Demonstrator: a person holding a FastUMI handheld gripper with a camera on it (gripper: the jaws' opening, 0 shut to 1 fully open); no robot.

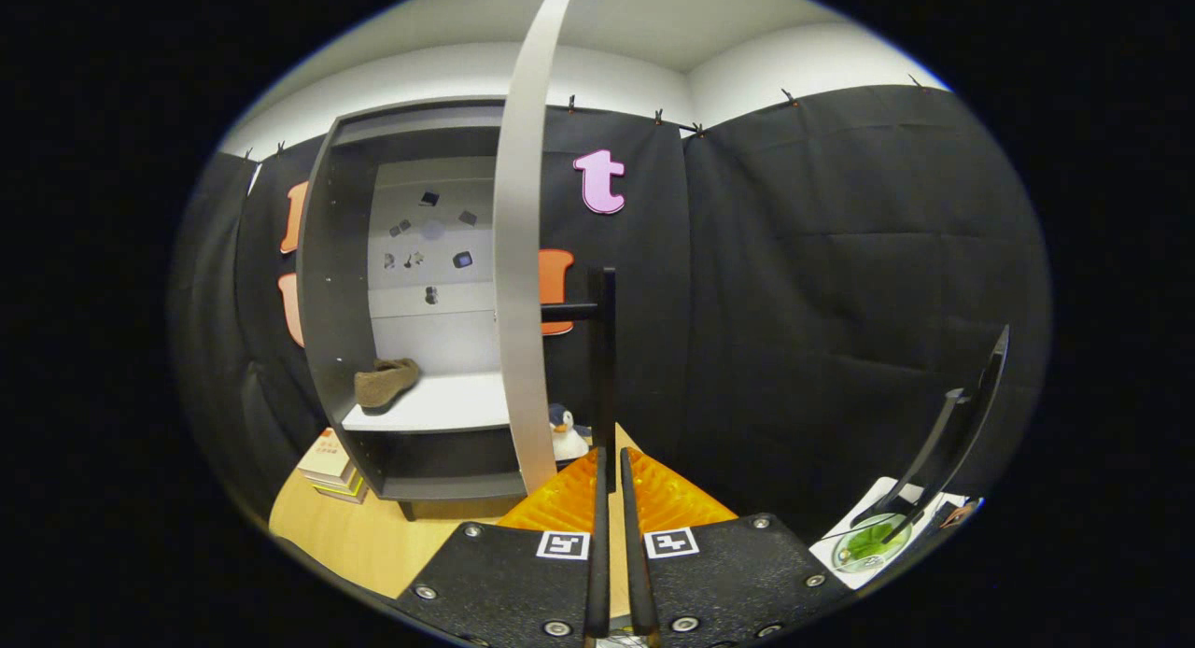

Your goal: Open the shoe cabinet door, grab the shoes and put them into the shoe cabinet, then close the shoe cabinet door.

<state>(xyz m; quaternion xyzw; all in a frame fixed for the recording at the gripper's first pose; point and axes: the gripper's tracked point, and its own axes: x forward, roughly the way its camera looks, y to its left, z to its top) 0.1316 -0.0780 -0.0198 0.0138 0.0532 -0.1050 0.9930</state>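
The shoe cabinet (327, 284) stands open ahead and to the left, dark-framed with a pale back panel. One brown shoe (385, 383) lies on its white shelf (448, 405). The cabinet door (518, 256) is swung out toward me and seen edge-on as a tall pale strip. Its black bar handle (605, 349) runs straight down between my fingers. My gripper (611, 459) is closed around the lower end of that handle, with both fingers pressing on it.
A small penguin toy (563, 433) sits on the wooden table (355, 536) behind the door's foot. A stack of books (327, 466) lies left of the cabinet. To the right, a black stand (952, 424) leans over a glass dish with green contents (866, 542).
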